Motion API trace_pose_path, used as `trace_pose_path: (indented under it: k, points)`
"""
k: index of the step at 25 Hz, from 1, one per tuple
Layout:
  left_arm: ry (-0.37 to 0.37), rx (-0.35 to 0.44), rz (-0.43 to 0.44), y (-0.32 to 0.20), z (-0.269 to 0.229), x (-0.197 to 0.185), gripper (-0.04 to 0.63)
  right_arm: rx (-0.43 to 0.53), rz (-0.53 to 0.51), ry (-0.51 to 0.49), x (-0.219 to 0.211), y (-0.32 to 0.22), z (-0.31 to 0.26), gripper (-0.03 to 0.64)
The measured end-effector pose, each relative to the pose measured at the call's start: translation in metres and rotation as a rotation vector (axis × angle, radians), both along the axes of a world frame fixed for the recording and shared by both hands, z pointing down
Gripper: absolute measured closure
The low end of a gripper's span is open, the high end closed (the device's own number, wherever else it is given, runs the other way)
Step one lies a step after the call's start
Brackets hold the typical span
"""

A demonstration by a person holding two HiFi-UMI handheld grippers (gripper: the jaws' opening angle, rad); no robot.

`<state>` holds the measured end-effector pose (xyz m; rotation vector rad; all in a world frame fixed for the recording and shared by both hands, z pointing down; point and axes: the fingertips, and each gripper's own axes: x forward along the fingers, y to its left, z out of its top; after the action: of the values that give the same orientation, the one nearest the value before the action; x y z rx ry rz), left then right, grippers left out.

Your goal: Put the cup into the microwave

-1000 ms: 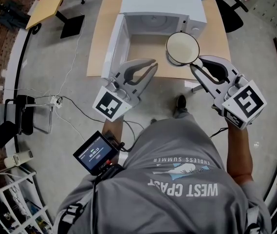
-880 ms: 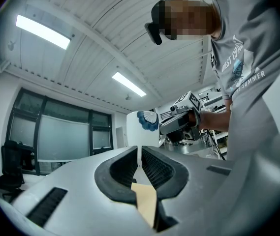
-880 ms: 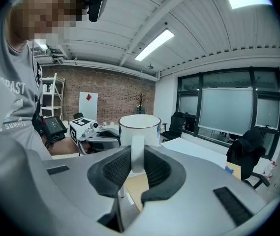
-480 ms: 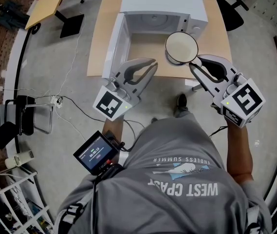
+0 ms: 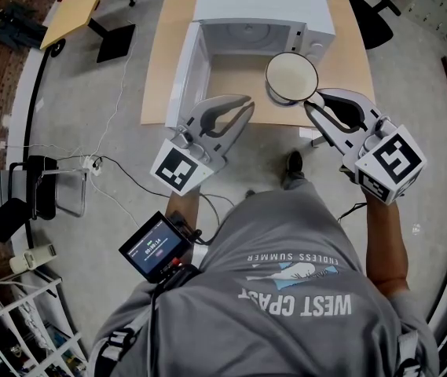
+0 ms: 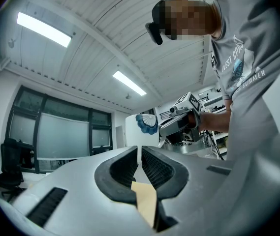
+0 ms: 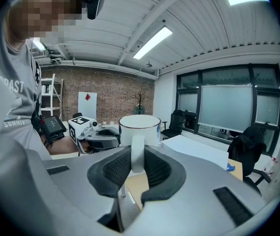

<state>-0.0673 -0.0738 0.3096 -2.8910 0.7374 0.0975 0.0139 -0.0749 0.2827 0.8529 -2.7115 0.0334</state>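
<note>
Your way into the microwave [image 5: 264, 6] is open: its cavity [image 5: 239, 38] faces you across bare table [image 5: 239, 89]. The swung-out door [image 5: 182, 73] walls the left, the left tongs [image 5: 247, 104] just beside it. The cup [image 5: 292, 77] crowds the opening's right.

The head view looks steeply down from overhead onto the surface's [image 5: 159, 77] near edge, while each gripper view peers close along its own jaws, both sharing the cup [image 5: 292, 77].

"WEST COAST" and "ENDLESS SUMMER" on the grey shirt [image 5: 302, 246]
</note>
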Motion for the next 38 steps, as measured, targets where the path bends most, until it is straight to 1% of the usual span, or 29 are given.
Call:
trace_pose_path:
  k: [9,15,20,27,32,38]
  points:
    - [0.002,-0.019,0.001,-0.005,0.005,-0.004,0.571,-0.029,0.015,-0.006,-0.003,-0.010,0.010,0.546]
    - [-0.003,-0.070,-0.017,-0.021,0.017,-0.004,0.571,-0.079,0.010,-0.012,-0.005,-0.029,0.025,0.546]
    - [-0.021,-0.109,-0.026,-0.044,0.034,0.004,0.571,-0.135,0.013,-0.022,0.000,-0.061,0.053,0.546]
    - [-0.051,-0.192,-0.062,-0.080,0.060,0.009,0.571,-0.225,0.007,-0.031,0.004,-0.113,0.097,0.546]
    - [-0.054,-0.240,-0.081,-0.115,0.072,0.007,0.571,-0.276,0.016,-0.021,-0.004,-0.163,0.124,0.546]
    - [-0.053,-0.311,-0.117,-0.147,0.096,0.003,0.571,-0.354,0.018,0.003,-0.016,-0.213,0.175,0.546]
